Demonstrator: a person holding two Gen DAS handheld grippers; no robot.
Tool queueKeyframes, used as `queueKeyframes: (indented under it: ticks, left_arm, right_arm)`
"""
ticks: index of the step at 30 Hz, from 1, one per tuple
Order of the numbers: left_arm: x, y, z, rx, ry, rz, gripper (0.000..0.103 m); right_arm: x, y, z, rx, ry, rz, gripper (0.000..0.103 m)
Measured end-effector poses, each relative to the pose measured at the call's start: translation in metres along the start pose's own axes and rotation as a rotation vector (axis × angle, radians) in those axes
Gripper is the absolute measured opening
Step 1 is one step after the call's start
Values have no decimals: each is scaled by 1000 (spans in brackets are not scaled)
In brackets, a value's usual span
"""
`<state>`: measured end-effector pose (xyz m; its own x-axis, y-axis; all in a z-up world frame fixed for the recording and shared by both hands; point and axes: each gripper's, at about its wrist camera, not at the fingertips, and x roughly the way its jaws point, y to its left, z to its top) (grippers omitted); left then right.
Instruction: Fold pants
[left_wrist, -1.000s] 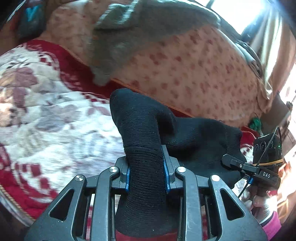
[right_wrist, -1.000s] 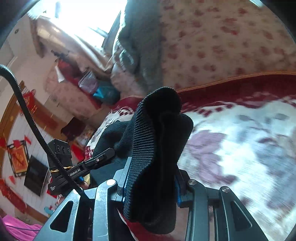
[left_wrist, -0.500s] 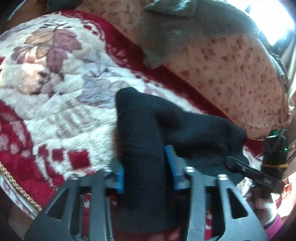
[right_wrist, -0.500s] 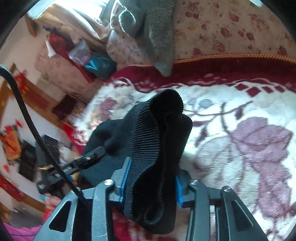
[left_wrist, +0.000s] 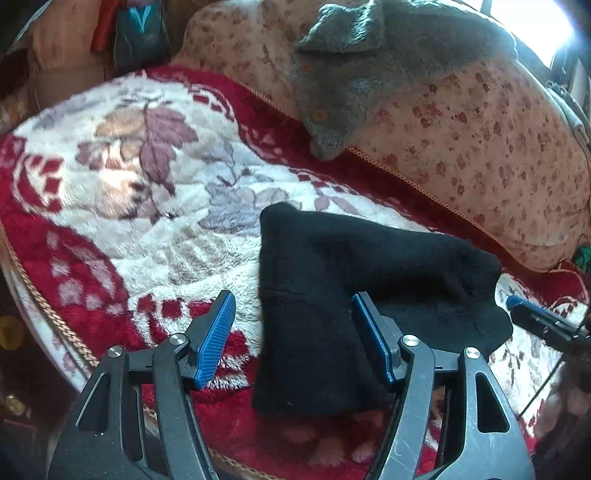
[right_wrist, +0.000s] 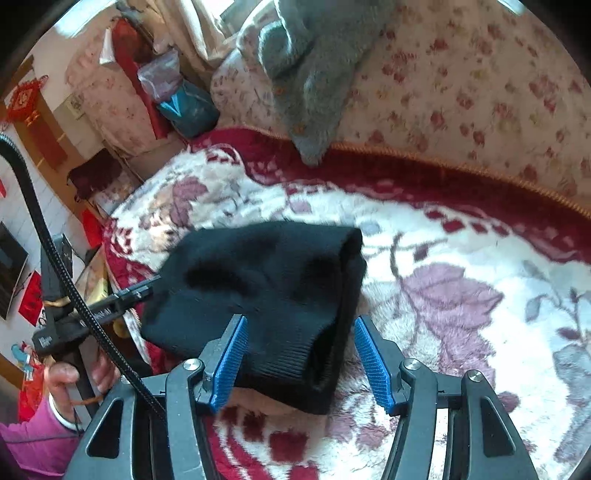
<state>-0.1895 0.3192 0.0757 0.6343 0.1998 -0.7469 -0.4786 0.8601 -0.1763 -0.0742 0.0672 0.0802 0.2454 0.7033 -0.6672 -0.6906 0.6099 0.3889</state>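
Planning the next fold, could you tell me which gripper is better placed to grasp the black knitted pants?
Probably right: the right gripper is open with the ribbed end of the black knitted pants filling its gap; the left gripper, also open, has them off-centre.

Black ribbed knit pants (left_wrist: 332, 280); plush fleecy blanket (left_wrist: 155, 192).

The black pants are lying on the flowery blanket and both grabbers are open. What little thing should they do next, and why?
Probably draw both grippers straight back. The left gripper and right gripper stand open, and the black pants lie in a folded bundle on the blanket, with cloth between the fingers but unpinched. Backing out gently should leave the fold undisturbed.
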Motion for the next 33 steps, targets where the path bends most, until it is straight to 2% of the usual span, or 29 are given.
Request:
queueKeyframes:
  ticks: [5, 10, 21, 33]
  left_arm:
    - [-20, -28, -4, 50, -52, 50, 66]
    - [-32, -45, -11, 76, -78, 68, 66]
    - [-49, -57, -21, 66, -117, 104, 66]
    - [-52, -58, -26, 70, -129, 119, 66]
  right_arm:
    - [-14, 27, 3, -53, -48, -6, 58]
    - [-17, 48, -4, -93, -69, -36, 58]
    - [-26, 49, -12, -53, -93, -39, 58]
    - [-18, 57, -12, -59, -72, -35, 58]
